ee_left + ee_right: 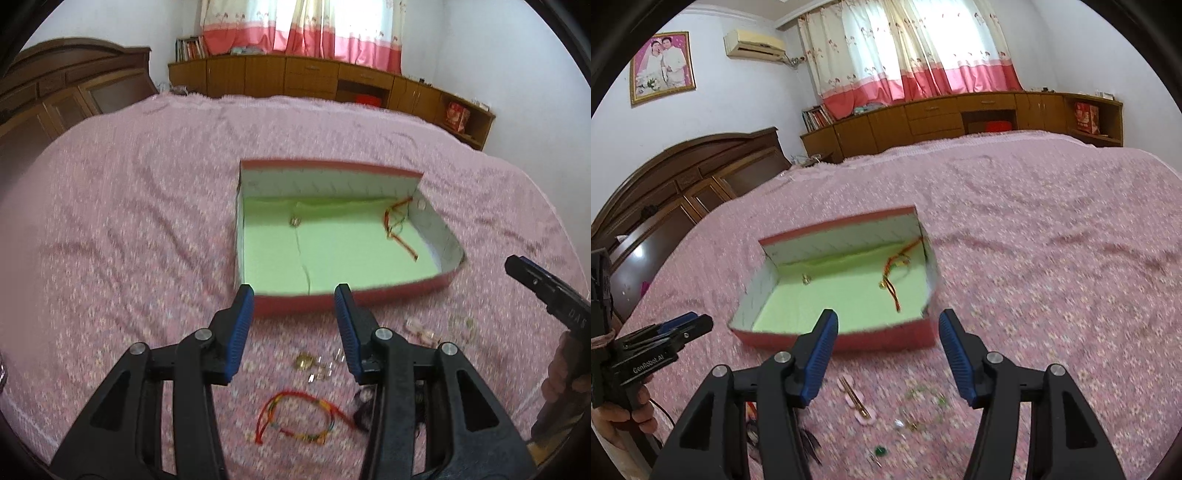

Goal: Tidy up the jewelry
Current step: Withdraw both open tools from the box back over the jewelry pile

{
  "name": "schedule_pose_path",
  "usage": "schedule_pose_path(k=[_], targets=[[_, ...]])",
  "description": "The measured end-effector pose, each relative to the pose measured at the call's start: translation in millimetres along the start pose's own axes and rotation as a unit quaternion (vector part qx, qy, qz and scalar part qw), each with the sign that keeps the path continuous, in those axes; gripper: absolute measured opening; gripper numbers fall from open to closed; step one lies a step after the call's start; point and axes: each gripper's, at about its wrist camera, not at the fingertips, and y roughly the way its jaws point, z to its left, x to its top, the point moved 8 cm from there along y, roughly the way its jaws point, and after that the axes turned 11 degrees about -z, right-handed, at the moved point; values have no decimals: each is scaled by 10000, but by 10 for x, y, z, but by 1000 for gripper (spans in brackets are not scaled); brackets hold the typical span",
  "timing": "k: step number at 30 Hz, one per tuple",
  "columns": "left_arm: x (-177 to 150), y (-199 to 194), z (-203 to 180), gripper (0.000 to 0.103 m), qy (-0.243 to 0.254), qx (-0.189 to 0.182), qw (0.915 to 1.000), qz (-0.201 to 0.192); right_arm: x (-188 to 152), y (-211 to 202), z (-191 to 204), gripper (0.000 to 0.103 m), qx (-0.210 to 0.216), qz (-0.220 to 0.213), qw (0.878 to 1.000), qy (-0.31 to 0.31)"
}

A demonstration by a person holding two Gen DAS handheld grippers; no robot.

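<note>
Black arms with blue-padded fingers (pixel 240 332) fill the bottom of the left wrist view, where the left gripper (pixel 294 295) stands wide with nothing between its pads, hovering over the pink bedspread (pixel 129 221). Just beneath it lies a red braided bracelet (pixel 295 417) with coloured beads, and a little farther on a small gold piece (pixel 303 361) beside some clear, blurred trinkets (pixel 328 367). Past the fingertips sits the red box (pixel 332 229) with its pale green lining, holding a red cord bracelet (pixel 399 225) near its right wall and a small metal ring (pixel 295 220) toward the back. The right gripper (pixel 888 319) is likewise spread wide and empty, poised near the box's front edge. Below it on the bedspread lie a pink hair clip (pixel 857 400) with a gold bar, a faint green bead chain (pixel 929 398), a small green stud (pixel 880 450) and something dark, partly hidden by the left finger, that cannot be made out. Behind the bed stand a wooden headboard (pixel 701 173), low cabinets (pixel 960 114) and pink-hemmed curtains (pixel 916 48).
</note>
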Motion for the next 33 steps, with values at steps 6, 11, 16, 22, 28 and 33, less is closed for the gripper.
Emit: schedule_pose_path(k=[6,11,16,22,28,33], targets=[[-297,13,120,37,-72,72,9990,428,-256,-43,-149,60,-170,302,9994,-14],[-449,15,144,37,-128,34,9978,654,-454,-17,-229,60,-289,565,9980,-32],[-572,31,129,37,-90,34,9965,830,-602,44,-274,60,-379,769,9963,-50],[-760,65,103,37,-8,24,9942,1074,-773,166,-330,60,-530,1006,9935,-88],[-888,135,98,37,77,58,9923,1234,-870,261,-375,60,-601,1124,9918,-116],[-976,227,81,37,142,86,9900,1400,-885,309,-374,60,-605,1122,9916,-219]])
